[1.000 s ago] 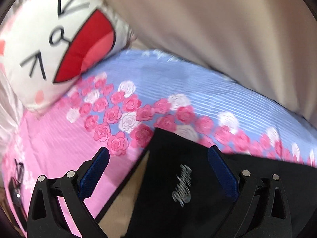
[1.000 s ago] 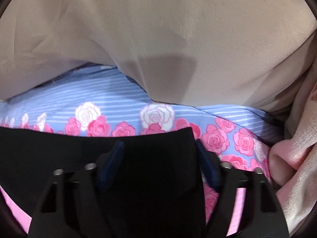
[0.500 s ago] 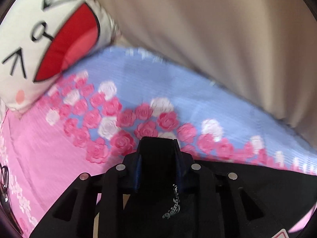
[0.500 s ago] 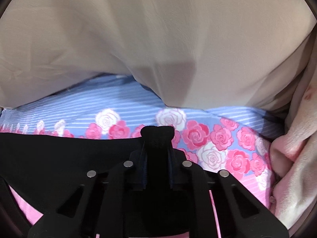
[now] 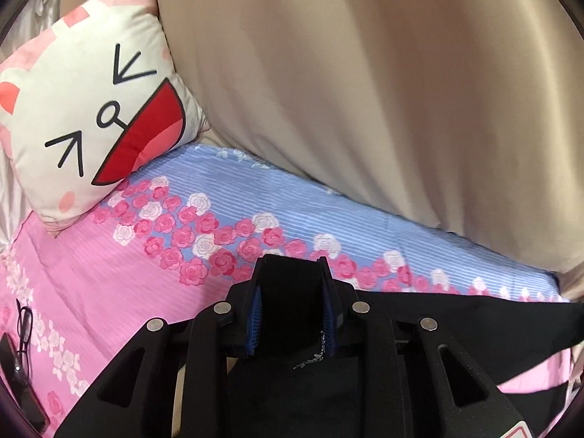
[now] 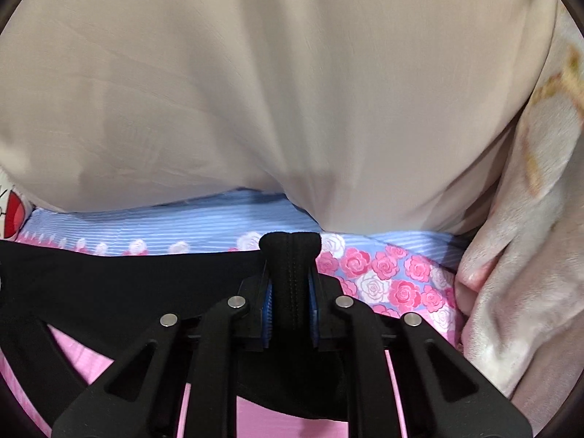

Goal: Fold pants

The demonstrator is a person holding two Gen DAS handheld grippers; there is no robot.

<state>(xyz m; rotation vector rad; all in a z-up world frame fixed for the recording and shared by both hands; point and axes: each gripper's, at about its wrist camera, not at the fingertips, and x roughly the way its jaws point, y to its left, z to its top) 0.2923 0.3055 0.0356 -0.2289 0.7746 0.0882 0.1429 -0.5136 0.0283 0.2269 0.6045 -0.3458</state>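
The left gripper (image 5: 292, 306) is pressed onto a bunched fold of the black pants (image 5: 474, 321), with the cloth poking up between its blue pads (image 5: 255, 323) and a small pale script logo (image 5: 314, 357) showing just below the pinch. From there the pants stretch away to the right as a taut dark band above the bedsheet (image 5: 91, 284), which is pink with rows of roses near the camera and blue striped farther off. The right gripper (image 6: 290, 292) is likewise clamped on the pants (image 6: 109, 284), holding a ribbed, stitched edge that stands up between the jaws, while the rest of the garment runs off to the left, raised enough that pink sheet (image 6: 398, 284) shows beneath it. A cushion (image 5: 91, 116) with a cartoon face and a wide red mouth leans at the far left of the bed. A beige curtain (image 5: 383, 91) hangs behind the bed and fills the upper part of both views. A pale fleecy blanket (image 6: 518, 262) is heaped at the right edge. A pair of glasses (image 5: 22, 323) lies on the sheet at the lower left.
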